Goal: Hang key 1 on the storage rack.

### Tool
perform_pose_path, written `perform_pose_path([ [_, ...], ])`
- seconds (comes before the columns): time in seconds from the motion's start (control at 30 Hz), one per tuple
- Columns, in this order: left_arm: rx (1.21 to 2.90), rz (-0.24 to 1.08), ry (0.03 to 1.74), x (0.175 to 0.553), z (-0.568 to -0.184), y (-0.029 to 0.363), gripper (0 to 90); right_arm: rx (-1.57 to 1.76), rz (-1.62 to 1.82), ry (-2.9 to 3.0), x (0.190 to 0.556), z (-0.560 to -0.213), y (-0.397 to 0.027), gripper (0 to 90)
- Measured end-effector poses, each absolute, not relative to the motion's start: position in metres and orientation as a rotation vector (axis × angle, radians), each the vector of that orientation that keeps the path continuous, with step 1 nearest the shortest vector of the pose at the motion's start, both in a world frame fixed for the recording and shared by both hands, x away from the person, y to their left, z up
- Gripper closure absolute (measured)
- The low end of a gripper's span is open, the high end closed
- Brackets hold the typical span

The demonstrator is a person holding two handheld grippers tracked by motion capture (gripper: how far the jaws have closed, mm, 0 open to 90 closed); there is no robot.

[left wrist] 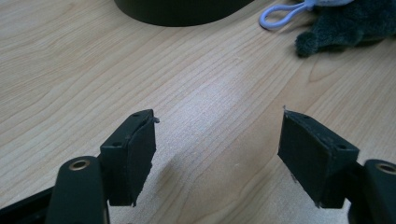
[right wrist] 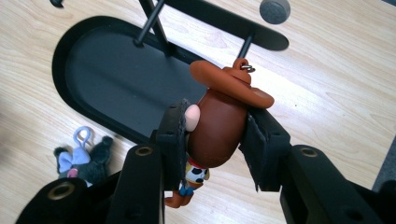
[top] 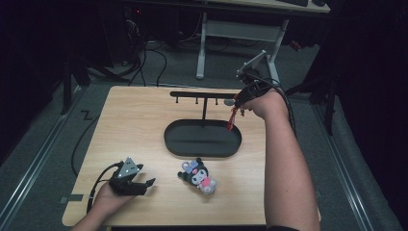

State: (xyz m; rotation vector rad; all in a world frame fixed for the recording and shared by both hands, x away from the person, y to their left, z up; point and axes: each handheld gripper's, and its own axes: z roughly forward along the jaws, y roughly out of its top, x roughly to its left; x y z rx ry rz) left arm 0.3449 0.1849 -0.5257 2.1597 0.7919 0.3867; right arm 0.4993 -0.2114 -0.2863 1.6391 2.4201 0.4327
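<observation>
Your right gripper (right wrist: 215,135) is clamping a brown plastic cowboy figurine keychain (right wrist: 219,123) by the head.

You are holding its small metal ring (right wrist: 247,68) just beside a peg of the black metal hook rack (right wrist: 224,21), above the rack's black oval tray base (right wrist: 107,79). Your left gripper (left wrist: 215,154) is resting with jaws spread and nothing between them on the light wooden table (left wrist: 93,70); just beyond it a dark plush doll keychain with a lilac loop (left wrist: 345,25) is lying.
</observation>
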Motion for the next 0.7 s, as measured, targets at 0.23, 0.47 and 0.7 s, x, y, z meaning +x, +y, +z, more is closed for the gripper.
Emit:
perform_pose_path([
  [0.23,2.158,0.387,0.793,0.345,-0.526,0.185,28.1,1.644,0.446,2.41,0.505,-0.289,-0.211,62.5],
  [0.47,2.154,0.387,0.794,0.345,-0.526,0.185,28.2,1.676,0.435,2.391,0.508,-0.296,-0.218,62.4],
  [0.7,2.16,0.386,0.789,0.345,-0.526,0.185,28.3,1.712,0.438,2.372,0.505,-0.305,-0.228,62.5],
])
